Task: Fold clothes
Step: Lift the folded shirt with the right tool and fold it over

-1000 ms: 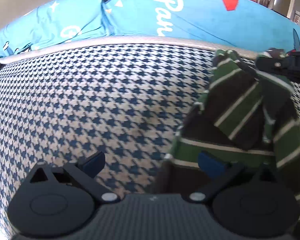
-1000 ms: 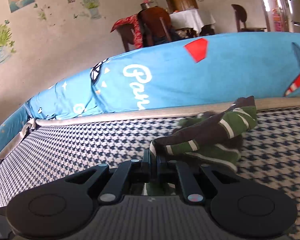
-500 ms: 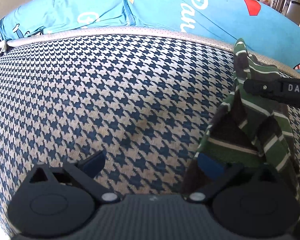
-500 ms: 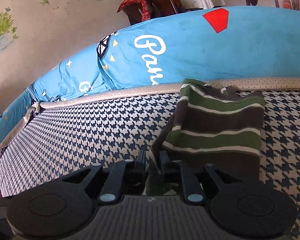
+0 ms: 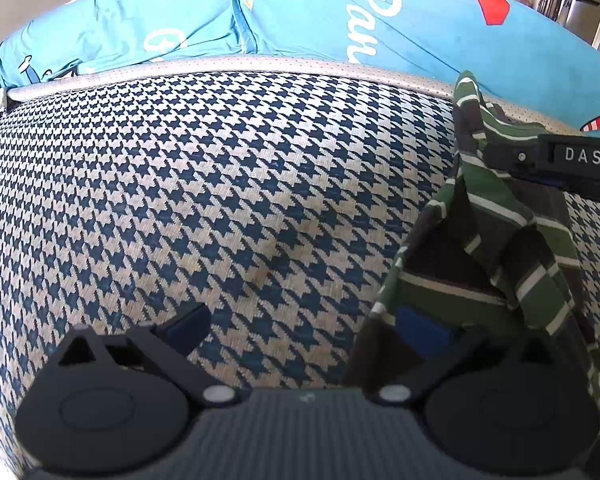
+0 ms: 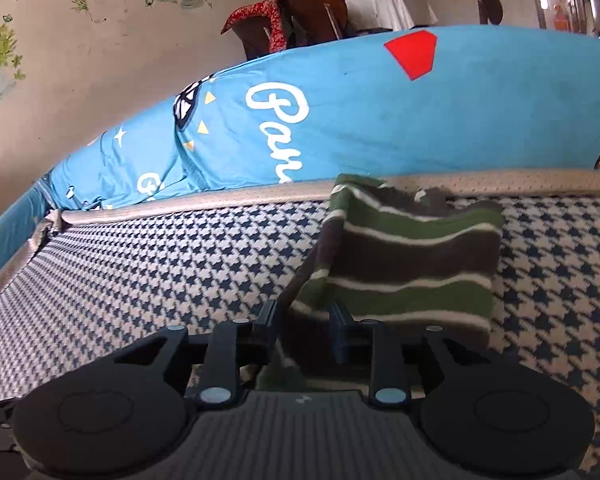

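Left gripper (image 5: 300, 324) hung over the houndstooth mattress (image 5: 220, 184), jaws spread wide with nothing between them; its right finger (image 5: 420, 330) overlapped the near edge of the striped garment (image 5: 480, 292), contact unclear. That garment, green and brown with thin white stripes, sat toward the right part of the mattress, reaching back to the far edge by the grey piping (image 5: 260, 66). Beyond that edge lay a blue printed blanket (image 5: 320, 12). My right gripper (image 6: 306, 320) had its jaws a little apart, with a fold of garment cloth between the fingers; I couldn't tell if they were really pinching it. From the left wrist view this gripper came in from the right, with cloth rising to it. In the right wrist view the garment's main panel (image 6: 412, 264) lay folded, fairly flat, far edge touching the piping. A chair (image 6: 300, 16) with red cloth stood behind the blanket by the wall.
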### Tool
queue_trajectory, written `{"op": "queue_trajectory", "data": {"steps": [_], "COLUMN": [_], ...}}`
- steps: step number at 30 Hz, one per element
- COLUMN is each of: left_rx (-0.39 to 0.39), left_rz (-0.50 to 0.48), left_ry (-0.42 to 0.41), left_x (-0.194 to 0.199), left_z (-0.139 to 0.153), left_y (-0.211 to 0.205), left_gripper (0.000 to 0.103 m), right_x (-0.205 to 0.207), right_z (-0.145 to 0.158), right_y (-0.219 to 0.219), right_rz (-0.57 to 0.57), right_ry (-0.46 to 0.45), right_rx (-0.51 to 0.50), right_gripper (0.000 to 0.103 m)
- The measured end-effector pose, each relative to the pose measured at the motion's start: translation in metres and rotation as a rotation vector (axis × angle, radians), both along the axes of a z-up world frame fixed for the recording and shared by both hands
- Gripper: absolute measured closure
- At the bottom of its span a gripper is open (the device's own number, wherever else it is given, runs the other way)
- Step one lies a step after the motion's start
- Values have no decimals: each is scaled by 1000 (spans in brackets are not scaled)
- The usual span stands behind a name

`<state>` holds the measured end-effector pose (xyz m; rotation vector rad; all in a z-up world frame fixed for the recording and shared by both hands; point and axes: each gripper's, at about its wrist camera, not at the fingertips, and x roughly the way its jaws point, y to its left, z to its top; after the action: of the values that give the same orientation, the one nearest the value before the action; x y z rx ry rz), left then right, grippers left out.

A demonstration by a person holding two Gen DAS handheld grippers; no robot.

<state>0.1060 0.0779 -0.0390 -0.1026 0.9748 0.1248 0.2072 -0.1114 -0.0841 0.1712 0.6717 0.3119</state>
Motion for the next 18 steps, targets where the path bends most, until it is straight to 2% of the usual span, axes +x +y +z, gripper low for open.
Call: {"op": "queue_trajectory", "data": {"steps": [5, 8, 13, 18], "left_rx": [-11, -18, -32, -32], "left_rz": [10, 11, 11, 16], "left_ry": [2, 6, 10, 8], "left_x": [5, 9, 16, 19], "left_z": [-2, -3, -5, -6], "left_y": [2, 0, -5, -7], "left_gripper": [0, 0, 0, 0], "right_x": [14, 23, 31, 33], "right_z": [4, 4, 3, 4], "right_y": [-30, -46, -36, 0], "right_rz": [-107, -156, -96, 2], "right_ry": [-26, -19, -1, -19], "right_rx": [-18, 14, 91, 86], "right_gripper": [74, 74, 73, 50]}}
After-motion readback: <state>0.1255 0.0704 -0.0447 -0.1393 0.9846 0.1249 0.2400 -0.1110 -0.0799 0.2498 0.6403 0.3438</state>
